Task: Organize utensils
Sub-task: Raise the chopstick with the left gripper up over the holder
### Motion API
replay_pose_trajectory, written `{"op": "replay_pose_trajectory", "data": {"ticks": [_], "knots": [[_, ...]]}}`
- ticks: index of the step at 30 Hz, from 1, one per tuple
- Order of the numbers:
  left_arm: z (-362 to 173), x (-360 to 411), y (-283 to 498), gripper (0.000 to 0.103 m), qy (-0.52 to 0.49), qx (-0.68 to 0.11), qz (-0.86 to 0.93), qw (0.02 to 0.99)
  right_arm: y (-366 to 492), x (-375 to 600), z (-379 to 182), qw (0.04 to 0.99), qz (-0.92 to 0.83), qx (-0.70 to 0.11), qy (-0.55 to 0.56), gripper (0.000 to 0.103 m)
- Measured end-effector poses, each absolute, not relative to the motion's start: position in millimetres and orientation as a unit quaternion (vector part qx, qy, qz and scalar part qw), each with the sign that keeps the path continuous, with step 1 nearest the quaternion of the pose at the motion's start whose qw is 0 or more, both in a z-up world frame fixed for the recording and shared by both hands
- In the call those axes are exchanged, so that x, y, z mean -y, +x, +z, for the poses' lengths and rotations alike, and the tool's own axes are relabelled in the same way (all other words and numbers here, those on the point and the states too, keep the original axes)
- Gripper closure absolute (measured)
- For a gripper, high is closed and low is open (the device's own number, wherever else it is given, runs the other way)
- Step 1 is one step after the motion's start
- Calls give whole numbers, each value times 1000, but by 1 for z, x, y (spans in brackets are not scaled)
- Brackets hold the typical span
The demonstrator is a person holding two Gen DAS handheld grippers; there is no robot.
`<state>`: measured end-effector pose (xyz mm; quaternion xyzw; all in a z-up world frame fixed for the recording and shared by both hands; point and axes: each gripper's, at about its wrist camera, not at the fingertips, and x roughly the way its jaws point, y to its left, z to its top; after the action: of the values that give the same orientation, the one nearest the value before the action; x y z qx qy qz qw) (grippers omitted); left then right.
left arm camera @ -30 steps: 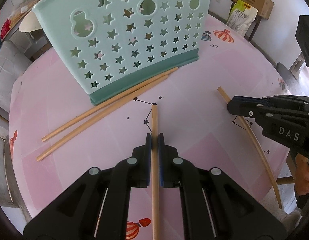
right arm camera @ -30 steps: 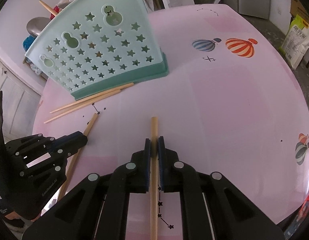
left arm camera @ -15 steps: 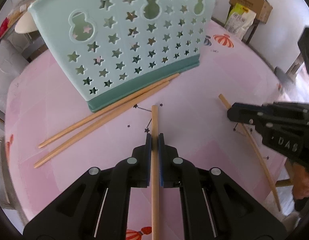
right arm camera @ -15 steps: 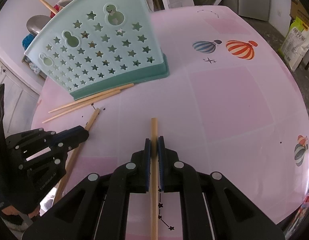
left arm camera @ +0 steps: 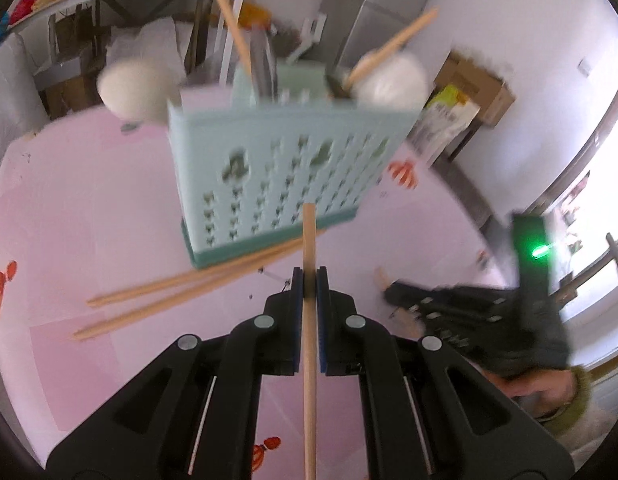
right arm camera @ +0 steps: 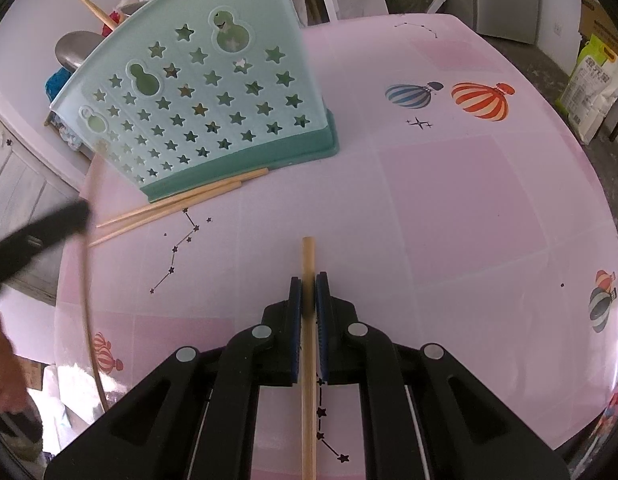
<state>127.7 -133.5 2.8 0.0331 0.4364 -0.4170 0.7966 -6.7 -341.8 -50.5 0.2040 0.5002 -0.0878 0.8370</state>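
A mint utensil caddy (left arm camera: pixel 269 168) with star cutouts stands near the far edge of the pink table (right arm camera: pixel 449 200); two wooden chopsticks (left arm camera: pixel 389 46), white spoon bowls (left arm camera: pixel 135 88) and a metal utensil (left arm camera: pixel 263 68) stick up from it. Two loose chopsticks (right arm camera: pixel 177 210) lie against its base. The left gripper (left arm camera: pixel 309 280) pinches one chopstick (left arm camera: pixel 309 360), the right gripper (right arm camera: pixel 308 286) pinches another chopstick (right arm camera: pixel 308 360).

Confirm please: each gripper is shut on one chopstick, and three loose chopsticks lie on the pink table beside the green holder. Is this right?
Not quite. Two loose chopsticks lie beside the green holder, not three, as the right wrist view shows. The left gripper and right gripper are each shut on one chopstick.
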Motion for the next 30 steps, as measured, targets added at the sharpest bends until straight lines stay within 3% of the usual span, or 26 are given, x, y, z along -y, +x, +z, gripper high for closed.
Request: {"op": "replay_pose_trajectory", "data": {"ticks": [10, 21, 25, 30], "knots": [[91, 95, 118, 98, -27, -311, -443, 840, -6, 342, -50, 838, -89, -499, 203, 95], [200, 105, 142, 98, -77, -156, -445, 878, -7, 342, -50, 838, -88, -498, 204, 95], [225, 111, 149, 98, -109, -108, -423, 893, -5, 344, -50, 838, -88, -497, 207, 95], [218, 138, 160, 98, -112, -81, -373, 918, -3, 344, -50, 838, -87, -497, 208, 95]]}}
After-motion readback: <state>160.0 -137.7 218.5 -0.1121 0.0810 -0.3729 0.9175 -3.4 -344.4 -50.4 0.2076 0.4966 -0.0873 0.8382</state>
